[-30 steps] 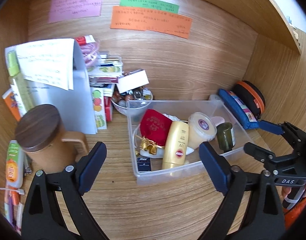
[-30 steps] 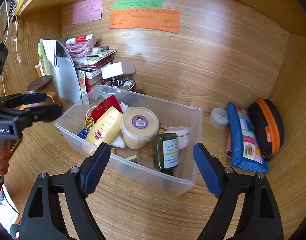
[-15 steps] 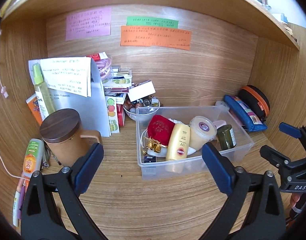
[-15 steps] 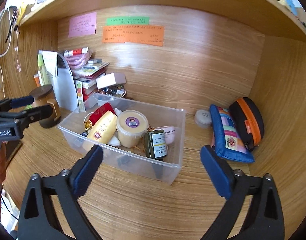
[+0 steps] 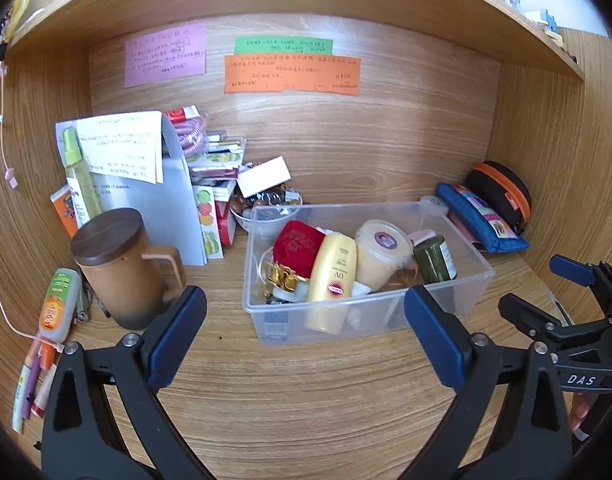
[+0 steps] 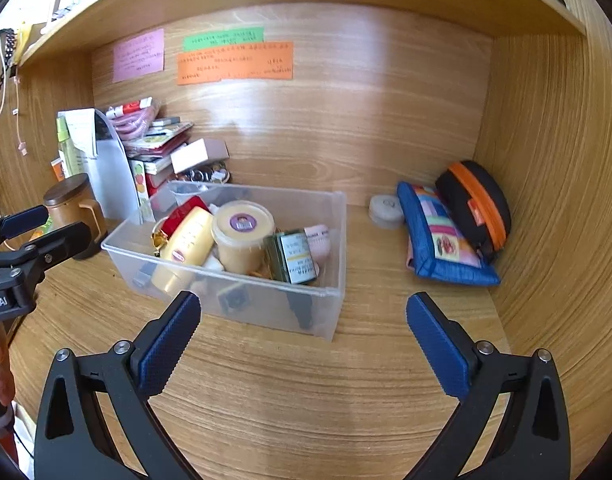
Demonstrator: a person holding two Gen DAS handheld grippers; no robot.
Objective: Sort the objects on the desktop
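Note:
A clear plastic bin (image 5: 458, 280) (image 6: 330, 240) stands mid-desk. In it lie a yellow tube (image 5: 333, 276) (image 6: 186, 248), a red pouch (image 5: 296, 242), a cream tub (image 5: 382, 252) (image 6: 242, 236), a dark green jar (image 5: 434, 260) (image 6: 294, 256) and a pink item (image 6: 320, 240). My left gripper (image 5: 306, 336) is open and empty, in front of the bin. My right gripper (image 6: 302, 340) is open and empty, in front of the bin's right end; it also shows in the left wrist view (image 5: 546, 296).
A brown lidded mug (image 5: 122, 268), a white file holder (image 5: 154, 184), stacked books and a bowl of small items (image 5: 266, 204) stand left. A blue pouch (image 6: 438, 240), black-orange case (image 6: 478, 204) and white round tin (image 6: 386, 210) lie right. Pens and a glue bottle (image 5: 58, 304) lie far left.
Both grippers have drawn back from the bin and risen; the bin now looks smaller and farther, and the shelf above has come into view. Nothing was grasped.

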